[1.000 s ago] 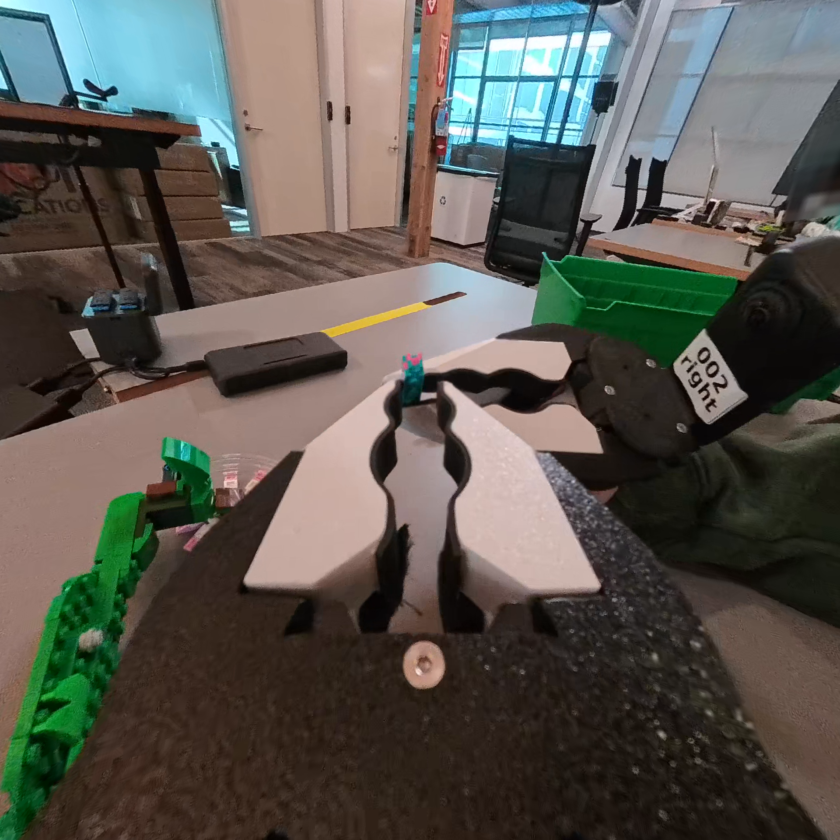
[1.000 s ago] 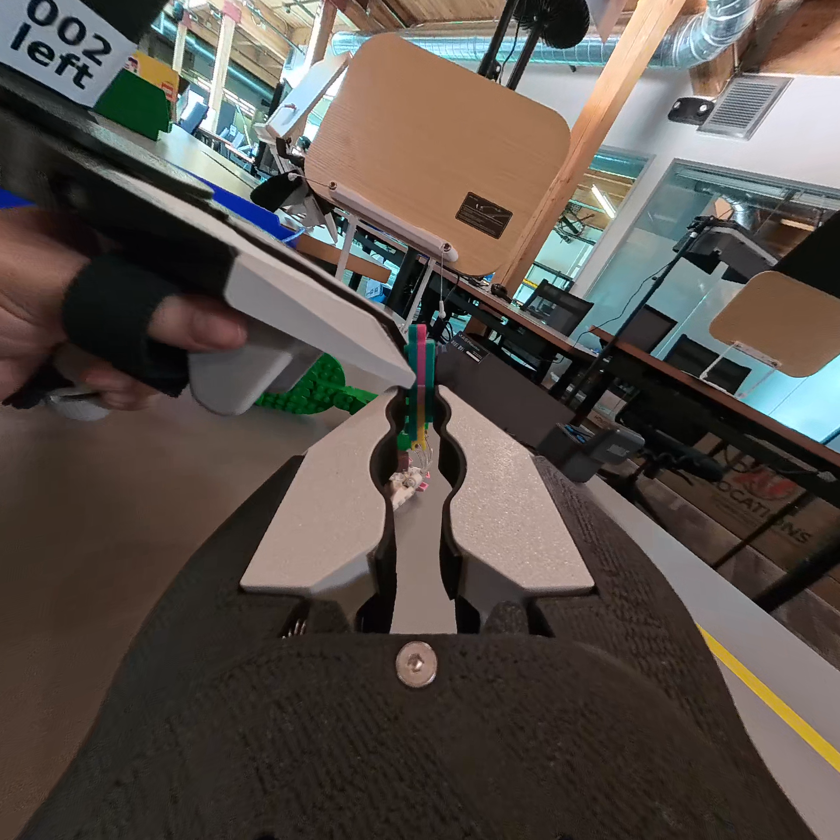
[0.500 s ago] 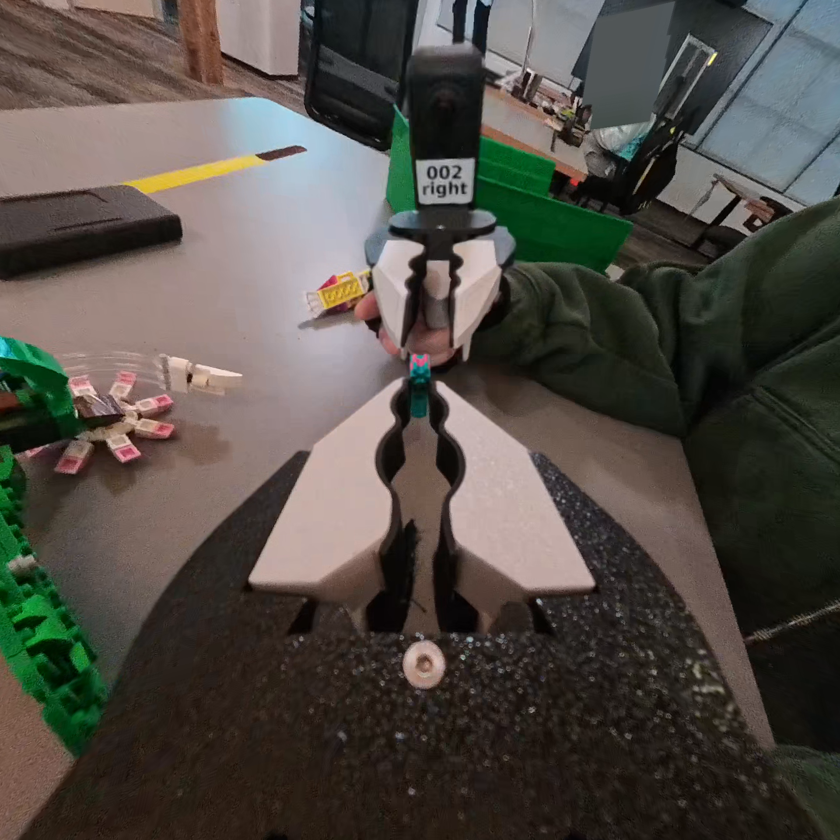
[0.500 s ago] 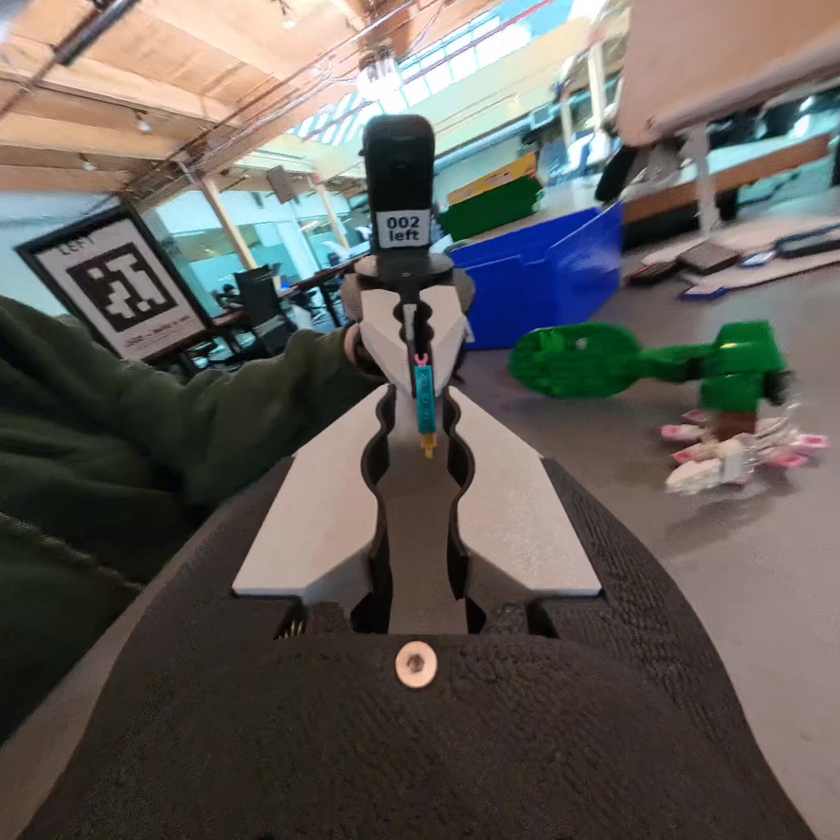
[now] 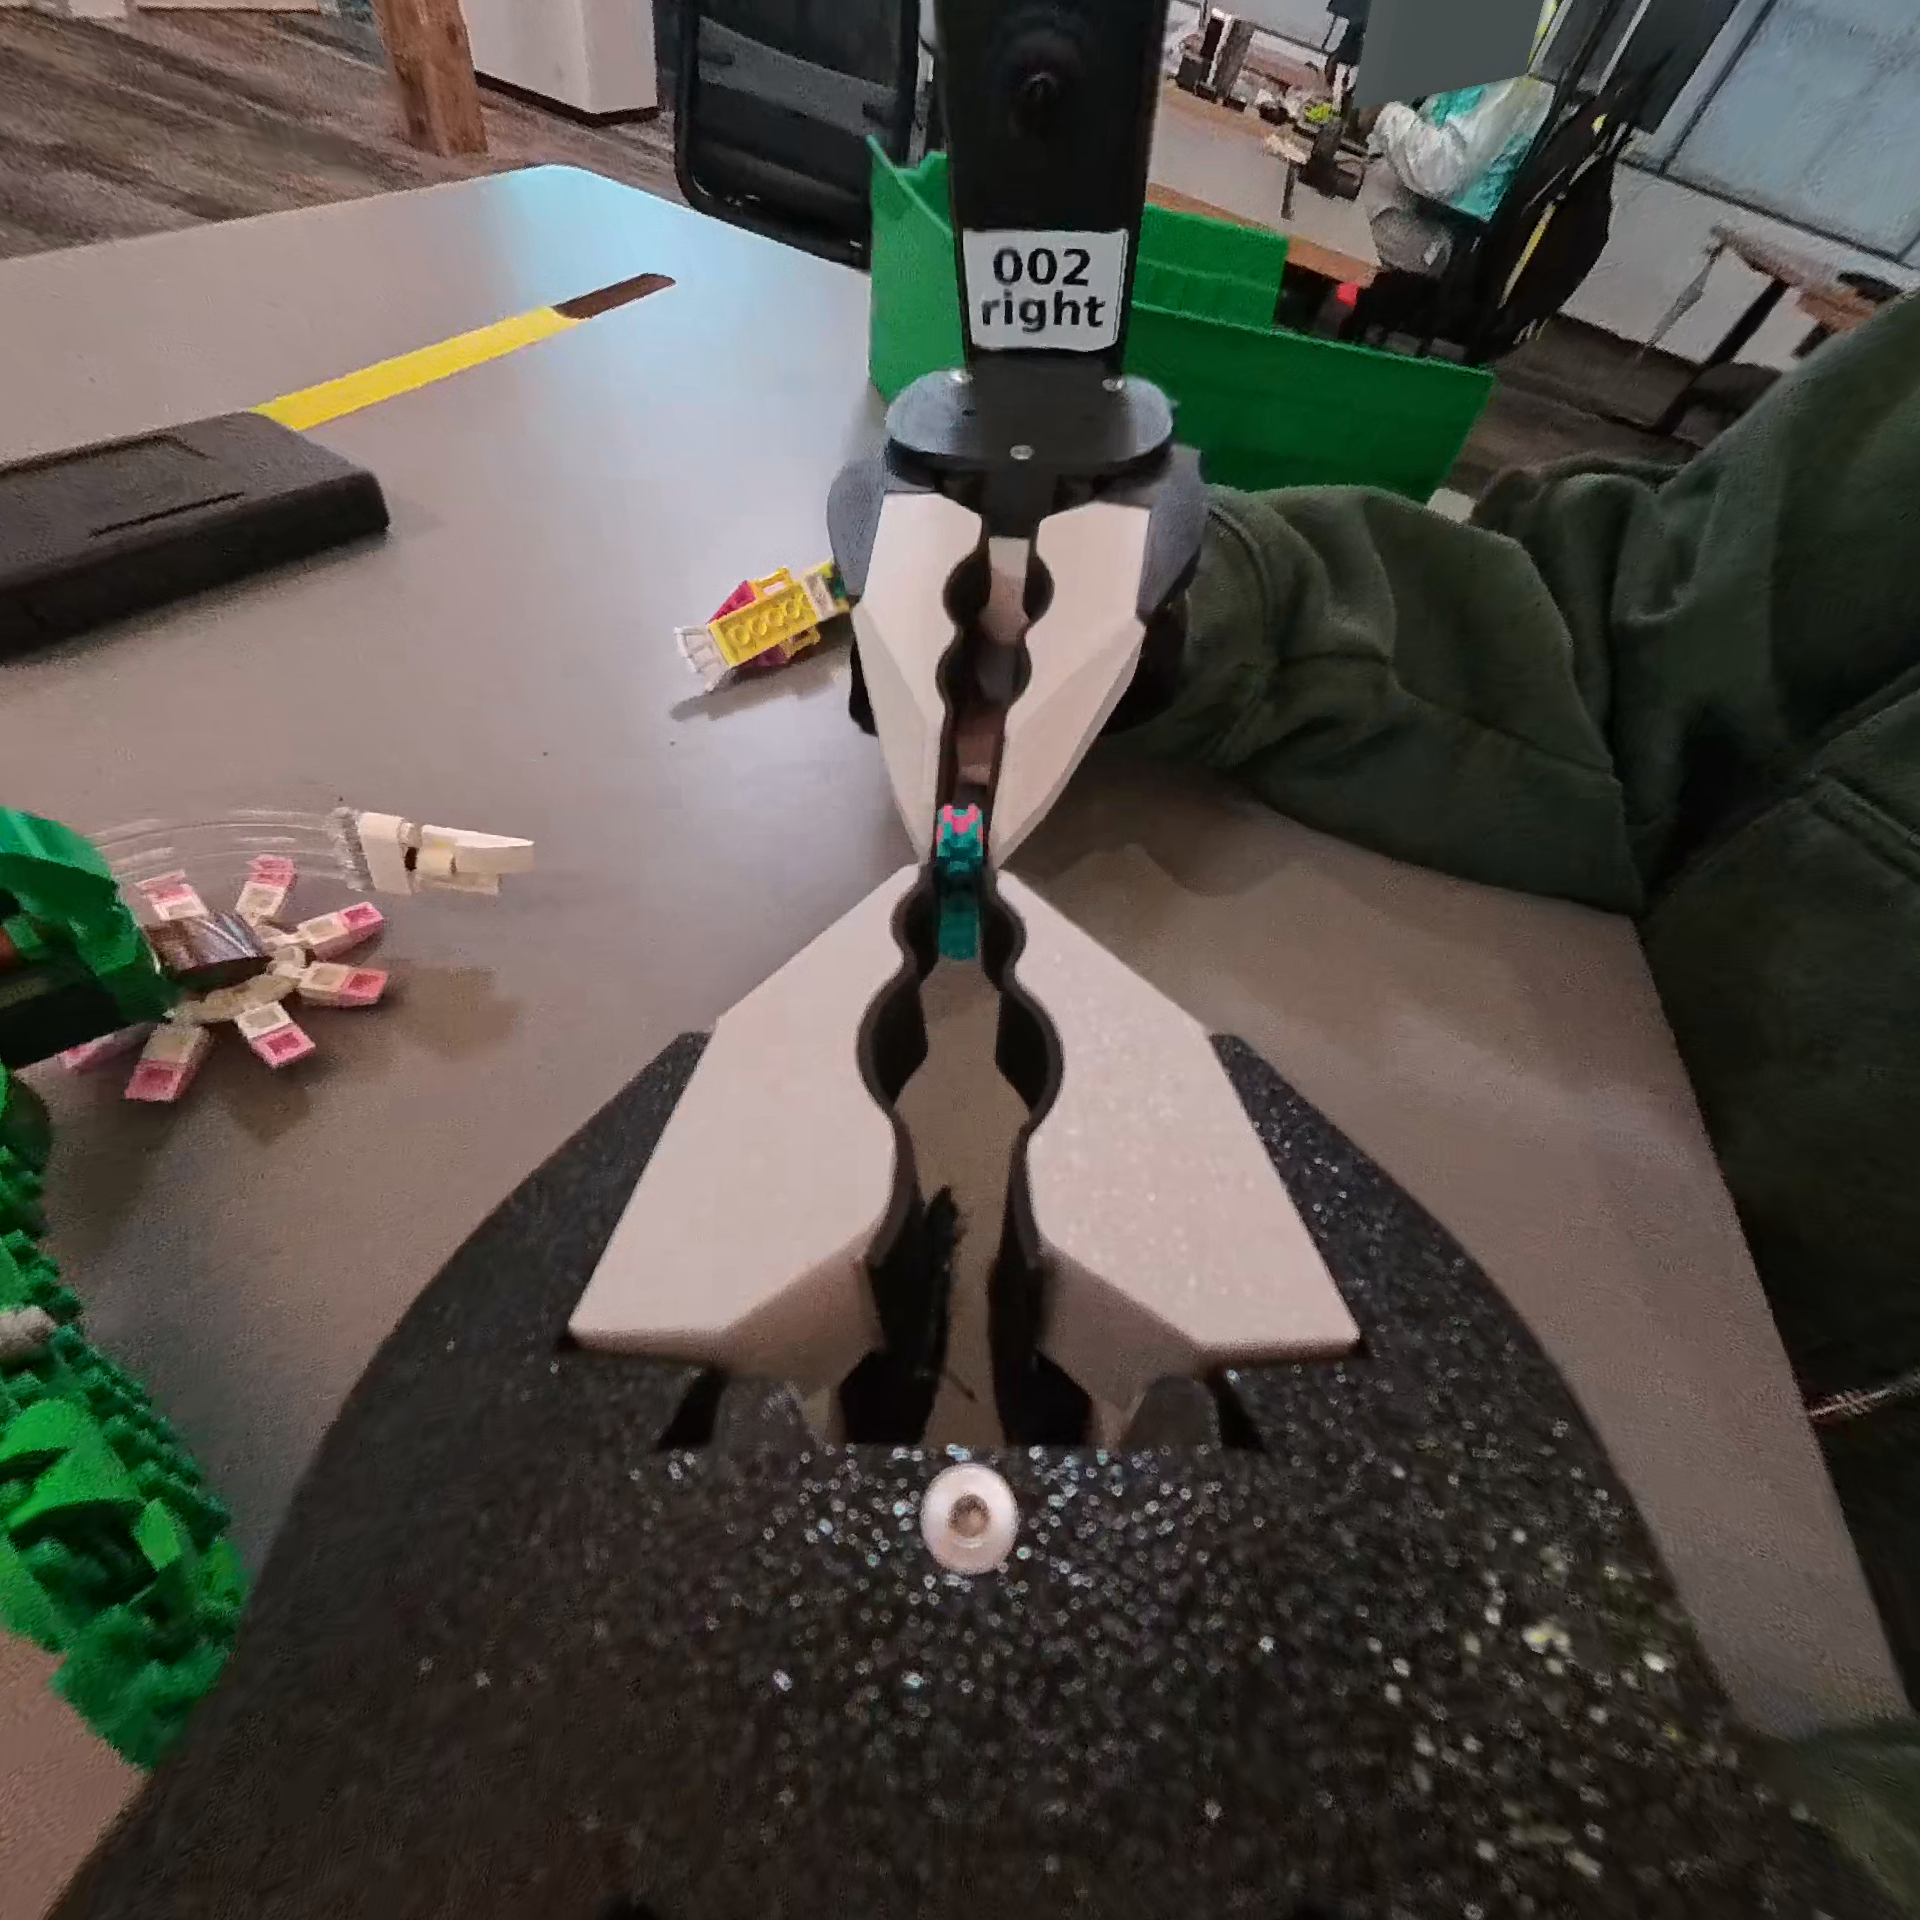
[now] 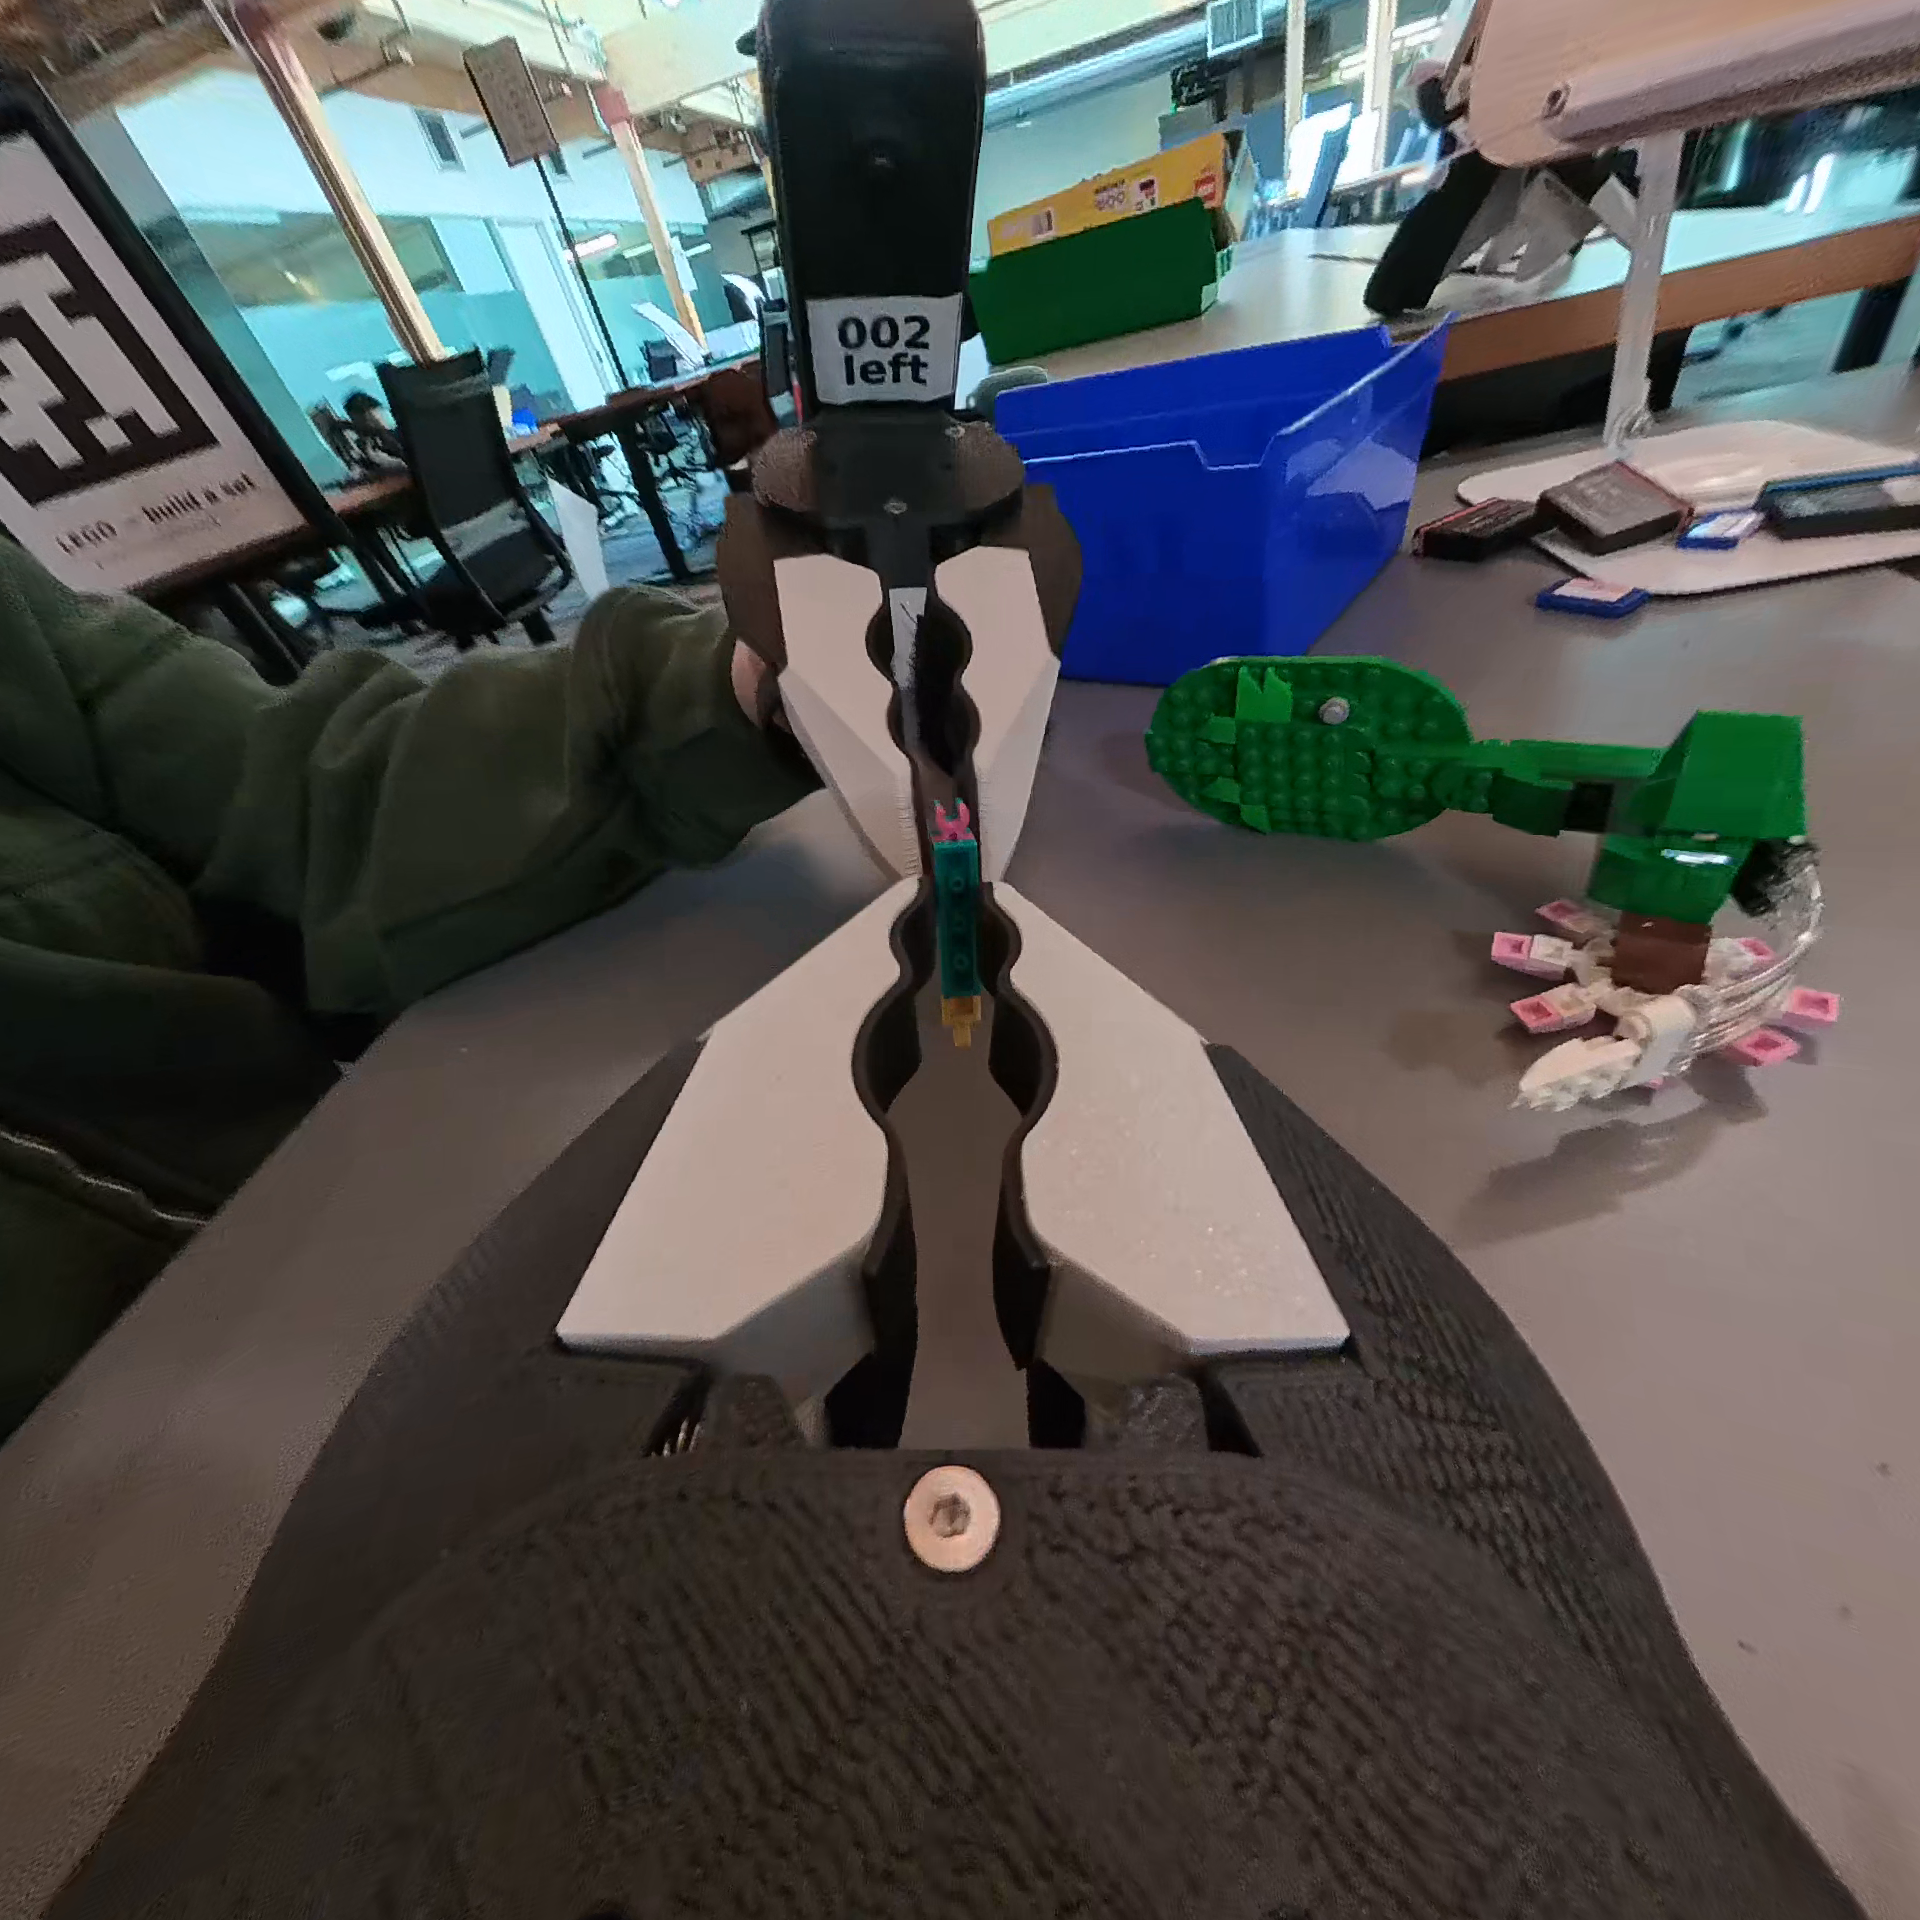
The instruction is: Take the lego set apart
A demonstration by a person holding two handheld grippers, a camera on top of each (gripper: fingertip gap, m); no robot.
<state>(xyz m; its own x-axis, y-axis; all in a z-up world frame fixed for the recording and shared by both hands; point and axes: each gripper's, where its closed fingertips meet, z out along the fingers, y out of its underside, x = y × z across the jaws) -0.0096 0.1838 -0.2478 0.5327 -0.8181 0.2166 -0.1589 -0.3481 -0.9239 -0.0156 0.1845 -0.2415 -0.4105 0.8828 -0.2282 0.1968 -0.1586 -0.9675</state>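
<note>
A small teal and pink lego piece is held above the grey table between both grippers, which face each other tip to tip. My left gripper is shut on one end of it. My right gripper is shut on the teal bar, which has a pink clip at the far end and a yellow stub at the near end. The green lego plant with its pink-petalled flower lies on the table to the side; the flower also shows in the left wrist view.
A white piece and a yellow and pink piece lie loose on the table. A green bin and a blue bin stand at the table's edges. A black case lies far left. Green sleeves reach in. The tips of both grippers are at nearly the same place.
A second ago the right gripper met the left from the side. Both have since swung to face each other over the table and closed in, with the small piece between their tips.
</note>
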